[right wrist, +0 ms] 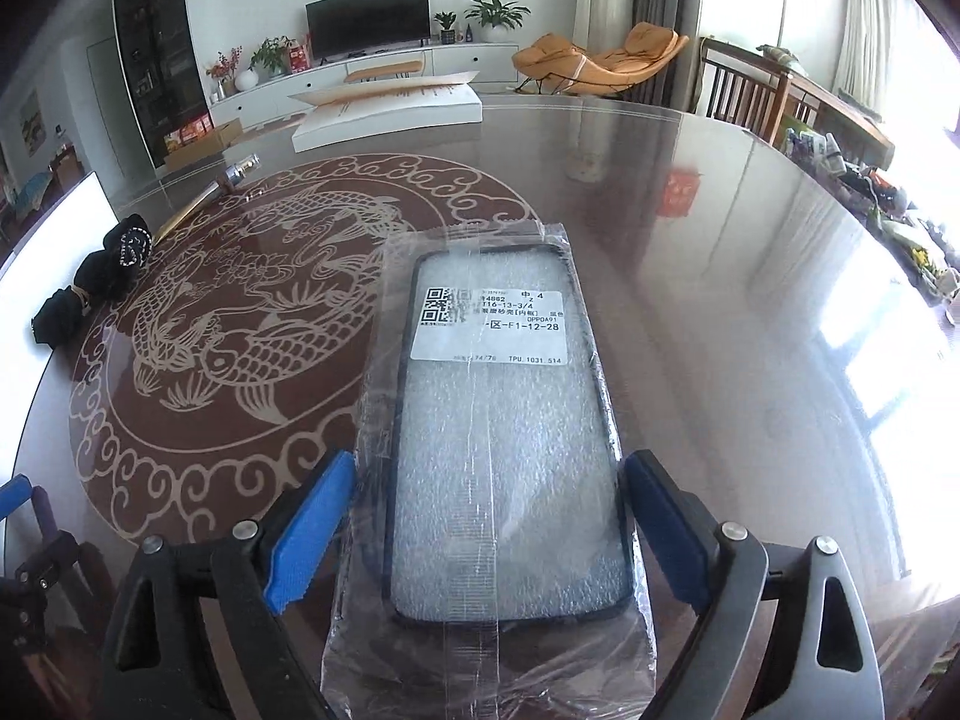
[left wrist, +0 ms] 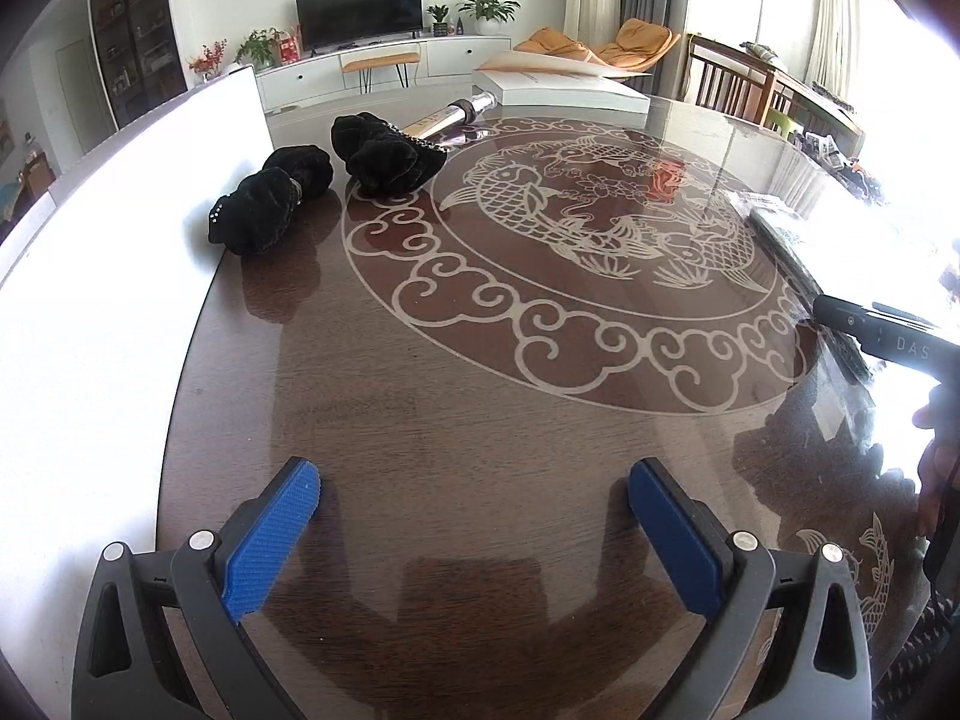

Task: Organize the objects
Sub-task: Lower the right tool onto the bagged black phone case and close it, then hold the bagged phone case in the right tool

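Right claw [right wrist: 489,531] wide around bagged phone case [right wrist: 504,420]; left claw [left wrist: 474,534] wide, empty.

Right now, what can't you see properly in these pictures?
- Left view: the bagged phone case at the right edge, washed out by window glare.
- Right view: small print on the case's white label, too blurry to read.
- Right view: the black velvet scrunchies, small and dark at the left edge.

We see a brown table [left wrist: 480,420] w/ cream fish-and-cloud motif, black velvet scrunchies [left wrist: 384,153], blue ribbed gripper pads [left wrist: 270,540].
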`<action>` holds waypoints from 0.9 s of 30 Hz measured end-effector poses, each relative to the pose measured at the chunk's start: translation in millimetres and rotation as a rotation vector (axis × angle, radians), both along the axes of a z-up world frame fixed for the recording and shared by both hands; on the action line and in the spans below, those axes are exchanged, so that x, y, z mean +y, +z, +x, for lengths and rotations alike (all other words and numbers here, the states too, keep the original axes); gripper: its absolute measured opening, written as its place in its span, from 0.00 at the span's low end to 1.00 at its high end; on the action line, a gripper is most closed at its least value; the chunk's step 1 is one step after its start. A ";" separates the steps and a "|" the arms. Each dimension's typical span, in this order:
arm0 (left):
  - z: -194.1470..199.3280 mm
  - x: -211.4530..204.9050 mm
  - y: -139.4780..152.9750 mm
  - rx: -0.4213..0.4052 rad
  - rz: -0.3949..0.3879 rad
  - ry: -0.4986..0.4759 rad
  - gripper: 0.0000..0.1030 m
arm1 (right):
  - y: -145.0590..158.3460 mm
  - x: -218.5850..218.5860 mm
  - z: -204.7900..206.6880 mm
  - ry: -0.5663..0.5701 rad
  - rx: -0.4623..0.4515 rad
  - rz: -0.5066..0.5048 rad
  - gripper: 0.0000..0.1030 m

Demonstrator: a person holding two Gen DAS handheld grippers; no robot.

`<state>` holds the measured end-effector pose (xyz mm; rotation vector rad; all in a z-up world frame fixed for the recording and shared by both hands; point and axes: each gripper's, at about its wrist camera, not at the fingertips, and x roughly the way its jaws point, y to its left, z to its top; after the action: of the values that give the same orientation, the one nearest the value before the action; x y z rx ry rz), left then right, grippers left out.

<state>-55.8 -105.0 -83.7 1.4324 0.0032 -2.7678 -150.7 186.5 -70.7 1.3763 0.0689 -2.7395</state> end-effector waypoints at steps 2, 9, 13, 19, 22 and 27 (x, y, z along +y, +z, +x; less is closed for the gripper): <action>-0.1 0.0 0.0 0.000 0.000 0.000 1.00 | -0.9 -1.3 0.2 -0.006 -0.003 0.018 0.92; 0.1 -0.1 0.0 0.000 0.000 0.000 1.00 | -2.7 -1.0 1.1 -0.011 -0.005 0.022 0.93; 0.0 -0.2 0.0 0.000 0.000 0.000 1.00 | -3.0 0.1 2.1 -0.011 -0.007 0.016 0.93; -0.1 -0.4 0.0 0.000 0.000 0.000 1.00 | -3.1 0.9 1.6 -0.011 -0.011 0.005 0.93; -0.1 -0.4 0.0 0.000 0.000 0.000 1.00 | -3.1 0.8 1.6 -0.011 -0.011 0.005 0.93; 0.0 -0.4 -0.1 0.000 0.000 0.000 1.00 | -3.0 0.9 1.6 -0.011 -0.011 0.005 0.93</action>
<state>-55.8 -105.4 -83.9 1.4320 0.0033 -2.7677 -149.1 187.4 -73.7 1.3972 0.0680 -2.7427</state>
